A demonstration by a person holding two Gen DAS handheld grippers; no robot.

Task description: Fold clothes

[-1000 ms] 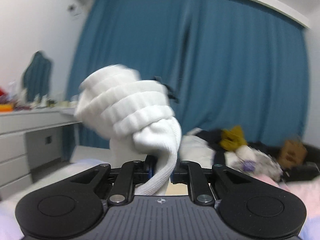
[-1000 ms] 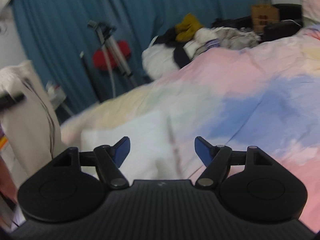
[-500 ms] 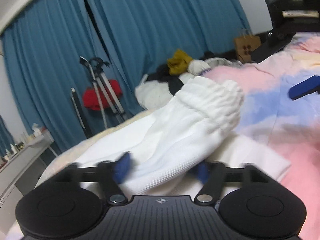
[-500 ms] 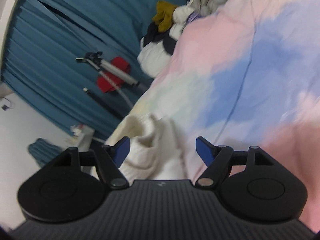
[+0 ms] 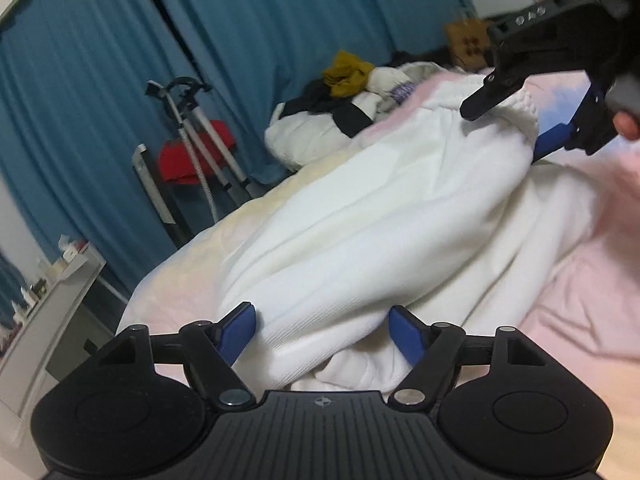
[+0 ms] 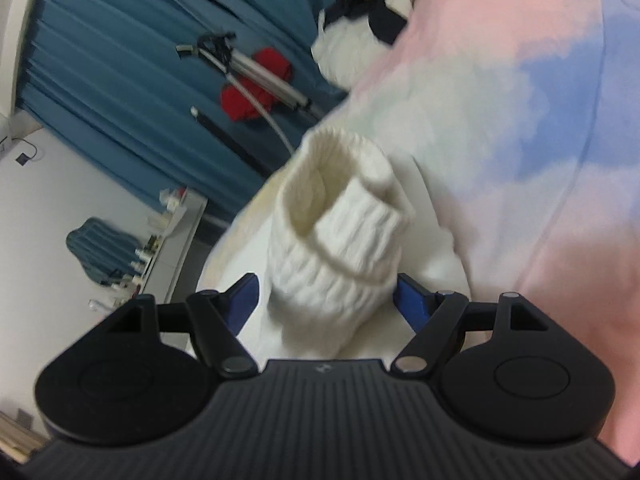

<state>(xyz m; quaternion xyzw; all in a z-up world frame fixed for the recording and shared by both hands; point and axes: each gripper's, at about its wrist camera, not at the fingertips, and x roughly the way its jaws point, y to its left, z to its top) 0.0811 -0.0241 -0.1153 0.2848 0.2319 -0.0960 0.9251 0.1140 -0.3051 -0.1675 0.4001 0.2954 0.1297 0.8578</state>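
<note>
A white garment (image 5: 380,216) lies crumpled on the pastel bedsheet (image 5: 580,320). One of its sleeves runs from near my left gripper (image 5: 322,332) up to a ribbed cuff (image 5: 516,114). The left jaws are closing around the sleeve's lower end, and the blue pads (image 5: 238,334) stand beside the cloth without squeezing it. At the upper right my right gripper (image 5: 502,134) straddles the cuff. In the right wrist view the ribbed cuff (image 6: 340,240) stands between the right gripper (image 6: 326,300) pads, with a gap on its left side. A fingertip of the person (image 5: 626,126) shows at the right edge.
A pile of mixed clothes (image 5: 352,100) lies at the bed's far end, beside a brown paper bag (image 5: 466,42). A tripod with something red on it (image 5: 196,152) stands before the blue curtain (image 5: 260,20). A white dresser (image 5: 48,312) stands left of the bed.
My left gripper held the sleeve up in the air, shut on it; it has come down to the bed and its jaws have opened. My right gripper has rolled and moved onto the cuff.
</note>
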